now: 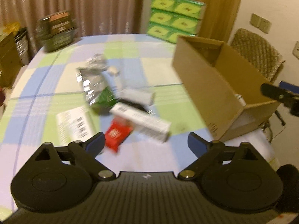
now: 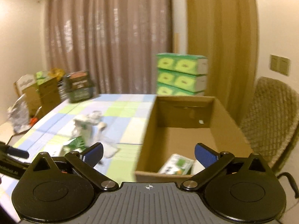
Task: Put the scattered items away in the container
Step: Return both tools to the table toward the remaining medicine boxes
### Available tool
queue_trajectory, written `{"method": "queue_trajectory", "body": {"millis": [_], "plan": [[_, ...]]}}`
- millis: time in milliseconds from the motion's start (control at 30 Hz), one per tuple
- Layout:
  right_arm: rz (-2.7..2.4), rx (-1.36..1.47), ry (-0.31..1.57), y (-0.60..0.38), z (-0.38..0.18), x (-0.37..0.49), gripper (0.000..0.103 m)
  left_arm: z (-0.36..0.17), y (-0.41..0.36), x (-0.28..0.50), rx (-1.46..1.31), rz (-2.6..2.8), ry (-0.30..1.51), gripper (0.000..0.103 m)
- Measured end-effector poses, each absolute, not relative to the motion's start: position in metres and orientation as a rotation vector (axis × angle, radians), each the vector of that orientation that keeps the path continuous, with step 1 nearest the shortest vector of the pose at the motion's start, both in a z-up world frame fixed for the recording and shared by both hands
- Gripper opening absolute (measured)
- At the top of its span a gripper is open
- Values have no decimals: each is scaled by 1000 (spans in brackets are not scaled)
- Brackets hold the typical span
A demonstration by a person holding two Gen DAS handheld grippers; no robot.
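A brown cardboard box (image 1: 216,85) stands open at the right side of the table; in the right wrist view the cardboard box (image 2: 188,130) holds a green and white packet (image 2: 177,164) near its front wall. Scattered on the checked cloth lie a silver and green foil bag (image 1: 95,85), a long white carton (image 1: 143,123), a red packet (image 1: 116,135), a white labelled box (image 1: 74,125) and a white tube (image 1: 138,95). My left gripper (image 1: 145,143) is open and empty above the cloth, near the red packet. My right gripper (image 2: 148,154) is open and empty over the box's front left corner.
Stacked green cartons (image 1: 175,18) stand at the table's far edge, and a dark basket of goods (image 1: 56,30) at the far left corner. A woven chair (image 1: 259,54) is behind the box. More boxes and bags (image 2: 35,93) crowd the left side. The right gripper's finger (image 1: 278,93) shows at the box's right.
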State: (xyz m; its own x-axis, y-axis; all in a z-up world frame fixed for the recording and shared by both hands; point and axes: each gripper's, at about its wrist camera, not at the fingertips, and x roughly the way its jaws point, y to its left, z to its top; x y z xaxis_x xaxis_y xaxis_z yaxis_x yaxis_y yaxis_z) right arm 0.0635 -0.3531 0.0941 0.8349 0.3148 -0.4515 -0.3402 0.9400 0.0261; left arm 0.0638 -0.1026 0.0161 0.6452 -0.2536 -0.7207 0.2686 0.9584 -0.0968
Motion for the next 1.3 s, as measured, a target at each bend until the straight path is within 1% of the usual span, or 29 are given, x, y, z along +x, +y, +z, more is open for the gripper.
{"method": "queue_trajectory", "body": {"millis": [67, 133, 433, 800, 1300], "plan": [[384, -83, 476, -339, 93, 58, 101, 15, -84, 56, 20, -260, 819, 100], [415, -108, 481, -324, 90, 52, 101, 13, -67, 49, 29, -222, 819, 101], [524, -205, 543, -276, 66, 35, 101, 1, -20, 33, 32, -130, 836, 102], [570, -276, 601, -251, 44, 34, 101, -7, -6, 32, 36, -163, 832, 102], [601, -315, 648, -234, 24, 47, 101, -28, 3, 42, 11, -155, 879, 102]]}}
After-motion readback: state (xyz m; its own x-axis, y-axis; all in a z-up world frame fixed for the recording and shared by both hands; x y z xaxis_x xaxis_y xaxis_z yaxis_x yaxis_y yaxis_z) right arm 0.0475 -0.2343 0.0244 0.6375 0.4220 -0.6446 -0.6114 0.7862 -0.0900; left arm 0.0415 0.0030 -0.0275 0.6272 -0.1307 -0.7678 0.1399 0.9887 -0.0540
